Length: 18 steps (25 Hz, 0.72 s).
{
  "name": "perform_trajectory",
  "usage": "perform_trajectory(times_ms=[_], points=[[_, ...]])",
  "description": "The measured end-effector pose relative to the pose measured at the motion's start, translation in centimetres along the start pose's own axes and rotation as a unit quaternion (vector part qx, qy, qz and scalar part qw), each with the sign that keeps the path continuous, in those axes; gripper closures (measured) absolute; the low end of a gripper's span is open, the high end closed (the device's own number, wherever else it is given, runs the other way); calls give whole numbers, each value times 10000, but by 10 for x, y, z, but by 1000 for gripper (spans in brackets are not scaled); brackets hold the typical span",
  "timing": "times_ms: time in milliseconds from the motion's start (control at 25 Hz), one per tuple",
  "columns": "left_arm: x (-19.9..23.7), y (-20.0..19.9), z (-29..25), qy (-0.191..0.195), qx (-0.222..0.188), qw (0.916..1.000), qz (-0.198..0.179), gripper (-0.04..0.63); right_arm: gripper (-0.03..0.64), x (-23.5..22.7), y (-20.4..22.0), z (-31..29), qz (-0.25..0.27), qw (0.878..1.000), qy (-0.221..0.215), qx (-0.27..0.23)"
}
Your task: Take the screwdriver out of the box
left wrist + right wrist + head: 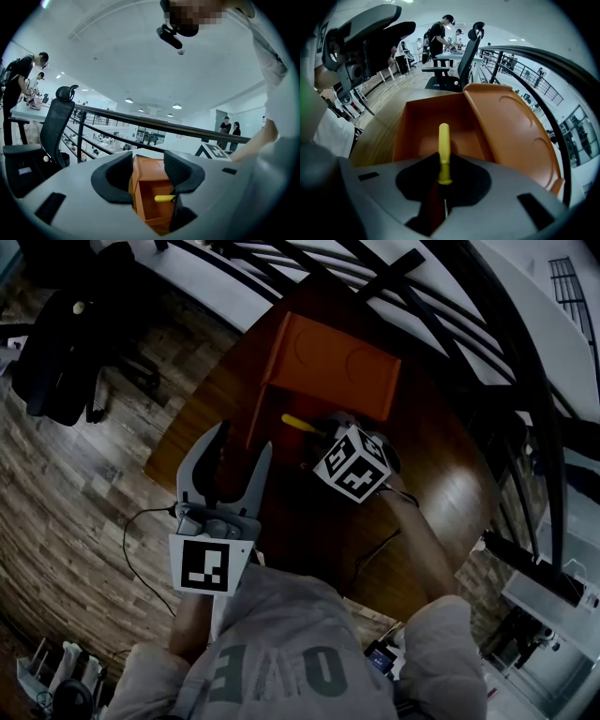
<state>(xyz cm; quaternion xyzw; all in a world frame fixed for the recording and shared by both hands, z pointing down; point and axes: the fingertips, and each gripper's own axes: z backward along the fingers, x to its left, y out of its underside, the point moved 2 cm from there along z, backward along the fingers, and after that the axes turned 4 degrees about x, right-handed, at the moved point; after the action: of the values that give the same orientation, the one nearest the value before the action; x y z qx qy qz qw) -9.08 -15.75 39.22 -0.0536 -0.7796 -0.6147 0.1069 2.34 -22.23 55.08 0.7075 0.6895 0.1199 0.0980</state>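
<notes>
An orange box (281, 395) stands on the brown table with its lid (342, 362) swung back. In the right gripper view a yellow-handled screwdriver (444, 149) points out over the box's hollow (426, 129). My right gripper (443, 187) is shut on it just below the handle, where the thin shaft begins. The head view shows the same yellow handle (301, 423) sticking out left of the right gripper (323, 434), over the box. My left gripper (242, 444) hangs open and holds nothing, to the left of the box. Between its fingers I see the box (150, 197) and the handle (164, 198).
The table (441, 493) ends near a dark railing (394, 282) behind the box. A black office chair (56, 352) stands on the wooden floor to the left. A cable (141, 521) trails from the left gripper. People stand at desks in the background.
</notes>
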Motion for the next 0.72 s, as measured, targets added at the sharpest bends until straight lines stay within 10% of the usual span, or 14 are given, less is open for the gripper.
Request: perform_trajectory(times_ms=[360, 720], points=[[-21, -27, -5, 286, -184, 9991, -266, 390, 538, -16, -30, 62, -543, 9921, 495, -1013], [-56, -77, -5, 688, -592, 9940, -615, 390, 538, -25, -48, 172, -1236, 9475, 1509, -2532]])
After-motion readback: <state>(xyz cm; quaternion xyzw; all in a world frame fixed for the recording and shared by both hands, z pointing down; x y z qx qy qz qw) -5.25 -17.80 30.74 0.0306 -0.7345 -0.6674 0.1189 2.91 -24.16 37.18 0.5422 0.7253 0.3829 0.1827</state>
